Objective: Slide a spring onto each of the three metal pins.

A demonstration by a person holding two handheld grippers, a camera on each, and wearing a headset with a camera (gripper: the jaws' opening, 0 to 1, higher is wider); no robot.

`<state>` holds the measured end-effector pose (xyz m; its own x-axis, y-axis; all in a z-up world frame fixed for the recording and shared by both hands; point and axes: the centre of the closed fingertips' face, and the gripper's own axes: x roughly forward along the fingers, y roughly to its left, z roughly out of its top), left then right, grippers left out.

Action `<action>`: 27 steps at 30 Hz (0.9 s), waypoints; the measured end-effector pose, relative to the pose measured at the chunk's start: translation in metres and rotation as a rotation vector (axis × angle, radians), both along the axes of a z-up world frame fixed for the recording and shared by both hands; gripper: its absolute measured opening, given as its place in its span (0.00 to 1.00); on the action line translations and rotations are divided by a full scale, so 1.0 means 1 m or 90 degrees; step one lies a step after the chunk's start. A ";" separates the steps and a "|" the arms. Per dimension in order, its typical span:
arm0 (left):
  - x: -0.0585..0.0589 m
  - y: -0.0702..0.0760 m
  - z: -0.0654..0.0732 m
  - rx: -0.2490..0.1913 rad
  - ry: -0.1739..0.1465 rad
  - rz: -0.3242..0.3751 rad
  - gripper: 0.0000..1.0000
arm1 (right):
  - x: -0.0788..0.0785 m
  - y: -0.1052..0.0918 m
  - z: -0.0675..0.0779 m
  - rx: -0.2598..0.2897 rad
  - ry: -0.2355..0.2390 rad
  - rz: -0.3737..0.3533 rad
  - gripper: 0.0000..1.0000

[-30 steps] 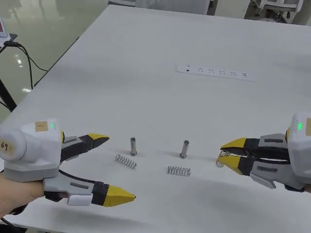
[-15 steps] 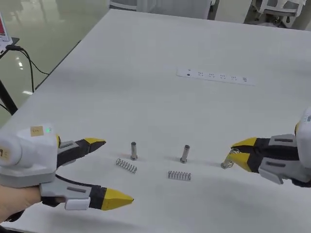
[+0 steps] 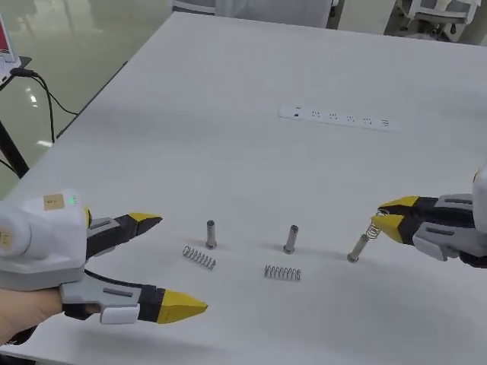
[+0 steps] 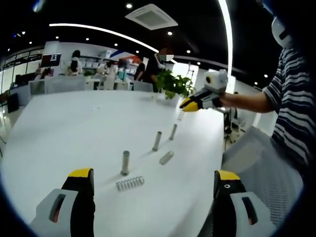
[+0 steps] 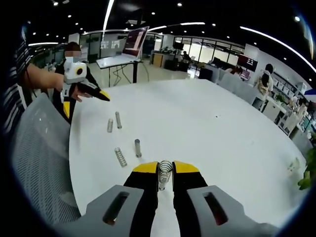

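Note:
Two short metal pins (image 3: 211, 233) (image 3: 290, 238) stand upright on the white table (image 3: 228, 114). A loose spring (image 3: 198, 257) (image 3: 282, 272) lies in front of each. A third pin (image 3: 356, 249) leans to the right. My right gripper (image 3: 386, 217) is shut on a third spring (image 3: 373, 229) just at that pin's top end. I cannot tell whether the spring is over the pin. In the right gripper view the spring (image 5: 165, 173) sits end-on between the yellow fingertips (image 5: 147, 168). My left gripper (image 3: 166, 265) hovers open at the lower left, with nothing in it.
A white power strip (image 3: 340, 118) lies flat on the far side of the table. A black cable (image 3: 46, 95) hangs off the table's left edge. In the left gripper view the pins (image 4: 125, 162) and a spring (image 4: 130, 183) lie just ahead.
My right gripper has moved right and upward with the spring. The third pin now shows, leaning beneath it. The left gripper has barely shifted.

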<state>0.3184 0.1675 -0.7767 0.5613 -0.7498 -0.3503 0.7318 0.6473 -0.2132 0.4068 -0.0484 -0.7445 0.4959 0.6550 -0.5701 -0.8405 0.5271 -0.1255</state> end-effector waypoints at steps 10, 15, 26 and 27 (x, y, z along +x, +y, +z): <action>0.000 0.005 0.000 -0.004 0.005 0.010 0.98 | 0.006 -0.002 -0.006 0.019 0.017 -0.026 0.07; -0.001 0.006 -0.001 -0.003 0.005 0.011 0.98 | 0.005 0.001 -0.010 0.019 0.023 -0.024 0.07; -0.001 0.006 0.001 -0.005 0.005 0.012 0.98 | 0.003 0.004 -0.023 0.004 0.031 -0.017 0.07; -0.002 0.006 0.001 -0.004 0.005 0.011 0.98 | 0.003 0.004 -0.026 0.002 0.035 -0.017 0.07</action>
<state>0.3169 0.1732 -0.7755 0.5716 -0.7421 -0.3500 0.7183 0.6588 -0.2238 0.4094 -0.0445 -0.7703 0.4819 0.6432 -0.5950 -0.8314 0.5500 -0.0789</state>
